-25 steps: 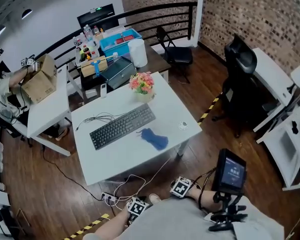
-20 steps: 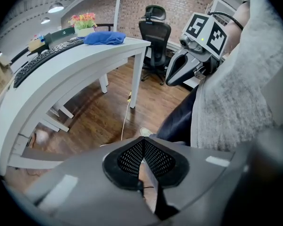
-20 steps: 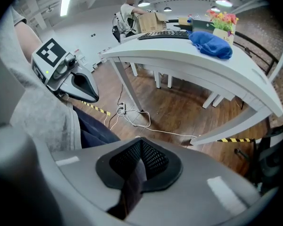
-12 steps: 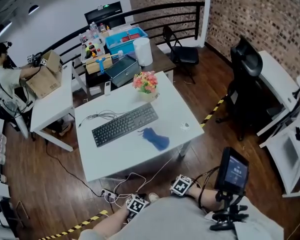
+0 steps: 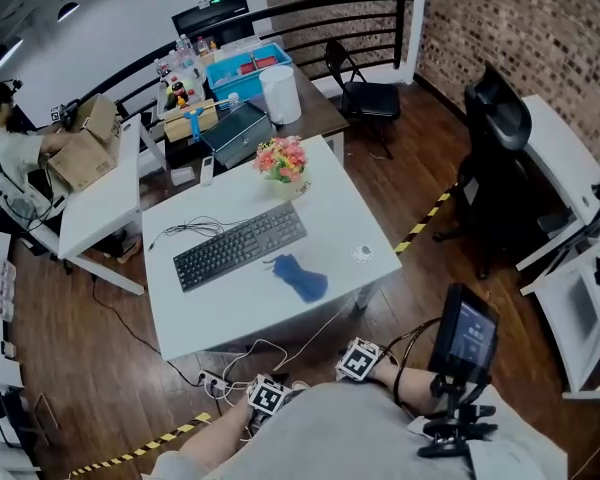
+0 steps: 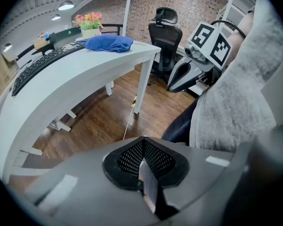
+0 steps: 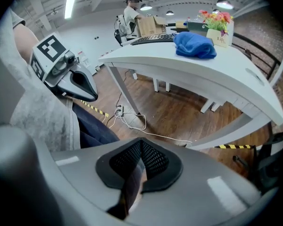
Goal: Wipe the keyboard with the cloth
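A black keyboard [image 5: 240, 245] lies on the white table [image 5: 230, 313], with a crumpled blue cloth [image 5: 298, 277] just in front of its right end. Both grippers are held low against my body, short of the table's near edge. Only their marker cubes show in the head view, the left cube [image 5: 267, 396] and the right cube [image 5: 358, 360]. My left gripper [image 6: 144, 147] has its jaws together with nothing between them. My right gripper [image 7: 141, 147] is also shut and empty. The cloth [image 6: 108, 42] [image 7: 194, 44] sits above and ahead of both.
A flower pot [image 5: 282, 160] stands at the table's far edge and a small round object [image 5: 362, 253] near its right edge. Cables and a power strip [image 5: 218, 383] lie on the floor under the near edge. A screen on a stand [image 5: 465, 340] is at my right.
Both marker cubes have edged a little toward the table, and the head view has shifted slightly. Keyboard and cloth lie where they were. Both grippers' jaws stay together.
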The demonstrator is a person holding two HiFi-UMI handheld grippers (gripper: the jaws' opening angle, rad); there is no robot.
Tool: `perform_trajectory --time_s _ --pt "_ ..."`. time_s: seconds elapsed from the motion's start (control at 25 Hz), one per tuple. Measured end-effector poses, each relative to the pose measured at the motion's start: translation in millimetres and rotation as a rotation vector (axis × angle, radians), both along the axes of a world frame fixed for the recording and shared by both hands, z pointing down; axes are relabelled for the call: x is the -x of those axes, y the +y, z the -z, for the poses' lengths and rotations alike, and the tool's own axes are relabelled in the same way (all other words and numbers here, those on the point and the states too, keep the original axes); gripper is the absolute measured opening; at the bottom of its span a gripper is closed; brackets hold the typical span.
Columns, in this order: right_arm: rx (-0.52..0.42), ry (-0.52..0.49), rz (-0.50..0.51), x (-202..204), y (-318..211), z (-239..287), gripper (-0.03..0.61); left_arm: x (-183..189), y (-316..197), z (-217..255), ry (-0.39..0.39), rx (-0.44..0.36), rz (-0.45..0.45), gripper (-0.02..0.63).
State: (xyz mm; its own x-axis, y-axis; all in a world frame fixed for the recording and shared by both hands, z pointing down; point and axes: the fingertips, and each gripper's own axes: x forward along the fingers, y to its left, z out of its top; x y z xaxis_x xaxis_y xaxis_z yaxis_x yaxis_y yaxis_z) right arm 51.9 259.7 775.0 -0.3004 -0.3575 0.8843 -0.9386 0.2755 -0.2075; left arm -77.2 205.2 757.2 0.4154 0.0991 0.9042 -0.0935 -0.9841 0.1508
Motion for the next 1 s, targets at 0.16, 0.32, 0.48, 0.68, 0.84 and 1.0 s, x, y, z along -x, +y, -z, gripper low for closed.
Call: perform_trajectory --time_s 0.16,0.32,0.48,0.68,0.84,1.0 --pt "-0.026 0.018 0.018 -21 -6 2 0.006 -25 0 -3 0.016 -0.025 -0.025 -0.006" --pt "-0.044 0.026 0.013 -34 -12 9 0.006 -30 1 -4 0.000 -0.011 -0.018 -0.006" --pt "-0.054 0.027 0.016 -41 -14 12 0.006 -37 1 -5 -0.008 -0.007 -0.027 -0.006" --pt "-0.044 0.038 0.054 -40 -12 7 0.006 -40 0 -6 -0.008 -0.005 -0.020 -0.006" --pt "-0.046 0.038 0.080 -34 -14 7 0.006 -38 -3 -5 -0.009 -0.010 -0.015 -0.006" --pt "-0.041 0.037 0.084 -30 -13 8 0.006 -36 -2 -3 -0.006 -0.008 -0.009 -0.006"
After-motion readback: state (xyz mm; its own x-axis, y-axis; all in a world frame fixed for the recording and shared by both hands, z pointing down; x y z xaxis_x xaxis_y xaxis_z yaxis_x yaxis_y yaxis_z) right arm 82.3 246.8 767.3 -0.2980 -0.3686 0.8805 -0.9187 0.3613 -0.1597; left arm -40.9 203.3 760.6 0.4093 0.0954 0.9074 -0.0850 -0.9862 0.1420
